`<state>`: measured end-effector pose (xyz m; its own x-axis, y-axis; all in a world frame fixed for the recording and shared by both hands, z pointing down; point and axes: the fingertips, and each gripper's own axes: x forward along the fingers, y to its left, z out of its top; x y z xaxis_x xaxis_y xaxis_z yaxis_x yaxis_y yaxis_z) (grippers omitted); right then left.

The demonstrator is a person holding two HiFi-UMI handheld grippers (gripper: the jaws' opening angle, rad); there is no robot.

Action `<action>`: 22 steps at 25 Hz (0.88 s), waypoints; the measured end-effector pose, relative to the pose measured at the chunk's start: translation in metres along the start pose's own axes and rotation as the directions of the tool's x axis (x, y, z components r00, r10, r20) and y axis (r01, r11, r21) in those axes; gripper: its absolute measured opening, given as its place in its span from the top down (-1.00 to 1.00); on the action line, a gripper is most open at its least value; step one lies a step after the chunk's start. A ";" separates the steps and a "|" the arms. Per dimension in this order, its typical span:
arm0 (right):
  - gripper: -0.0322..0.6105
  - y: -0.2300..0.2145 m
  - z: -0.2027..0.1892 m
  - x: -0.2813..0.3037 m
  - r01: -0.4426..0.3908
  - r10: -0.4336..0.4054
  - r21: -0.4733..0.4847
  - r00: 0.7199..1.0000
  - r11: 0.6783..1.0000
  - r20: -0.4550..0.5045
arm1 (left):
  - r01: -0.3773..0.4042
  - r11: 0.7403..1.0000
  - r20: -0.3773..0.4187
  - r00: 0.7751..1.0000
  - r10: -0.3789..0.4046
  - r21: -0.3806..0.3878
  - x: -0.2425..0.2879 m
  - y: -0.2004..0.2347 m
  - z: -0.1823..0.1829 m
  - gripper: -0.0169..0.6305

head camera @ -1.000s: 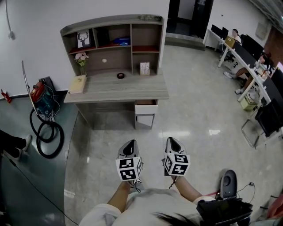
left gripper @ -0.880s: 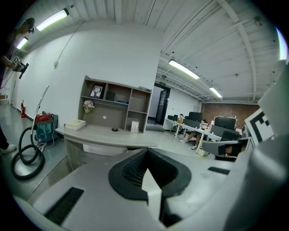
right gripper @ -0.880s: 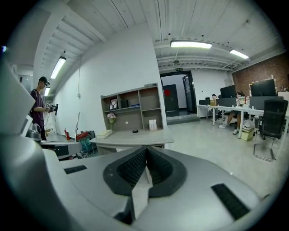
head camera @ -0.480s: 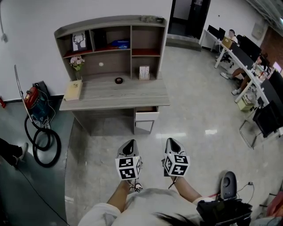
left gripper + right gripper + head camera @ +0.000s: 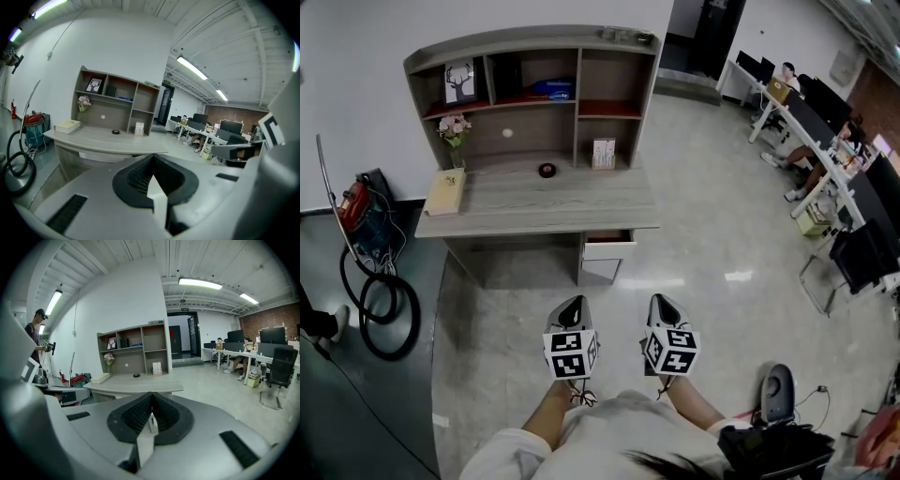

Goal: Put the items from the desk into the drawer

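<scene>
Left gripper (image 5: 573, 305): jaws pressed together, nothing between them. Right gripper (image 5: 662, 302): same, closed and empty. Both are held side by side over the floor (image 5: 703, 234), near the person and well apart from the desk (image 5: 581, 202) on the far side. On the desk top: tan book (image 5: 444, 191) at the left end, small dark round item (image 5: 547, 170) toward the back, pale upright box (image 5: 603, 153) just right of it, flowers (image 5: 453, 127) behind the book. Drawer (image 5: 607, 242) under the desk's right end, slightly pulled out. Red vacuum (image 5: 356, 208) on the floor left of the desk.
</scene>
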<state>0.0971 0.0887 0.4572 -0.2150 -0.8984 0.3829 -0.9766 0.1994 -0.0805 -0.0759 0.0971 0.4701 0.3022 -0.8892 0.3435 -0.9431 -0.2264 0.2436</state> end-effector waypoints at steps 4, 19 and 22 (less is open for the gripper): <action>0.90 -0.004 0.005 0.010 0.005 -0.005 -0.004 1.000 1.000 -0.010 | 0.001 1.000 -0.005 1.000 -0.001 0.000 0.010 0.004 0.004 0.96; 0.90 -0.022 0.030 0.101 -0.074 0.075 0.015 0.997 0.997 -0.020 | -0.069 0.998 -0.022 0.997 0.069 0.002 0.084 0.017 0.024 0.96; 0.90 -0.027 0.051 0.126 -0.100 0.100 0.003 0.995 0.995 -0.007 | -0.090 0.996 -0.004 0.996 0.090 0.002 0.108 0.019 0.044 0.96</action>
<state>0.0965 -0.0504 0.4609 -0.3119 -0.8711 0.3795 -0.9501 0.2872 -0.1216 -0.0676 -0.0203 0.4722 0.2163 -0.9044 0.3677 -0.9668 -0.1460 0.2098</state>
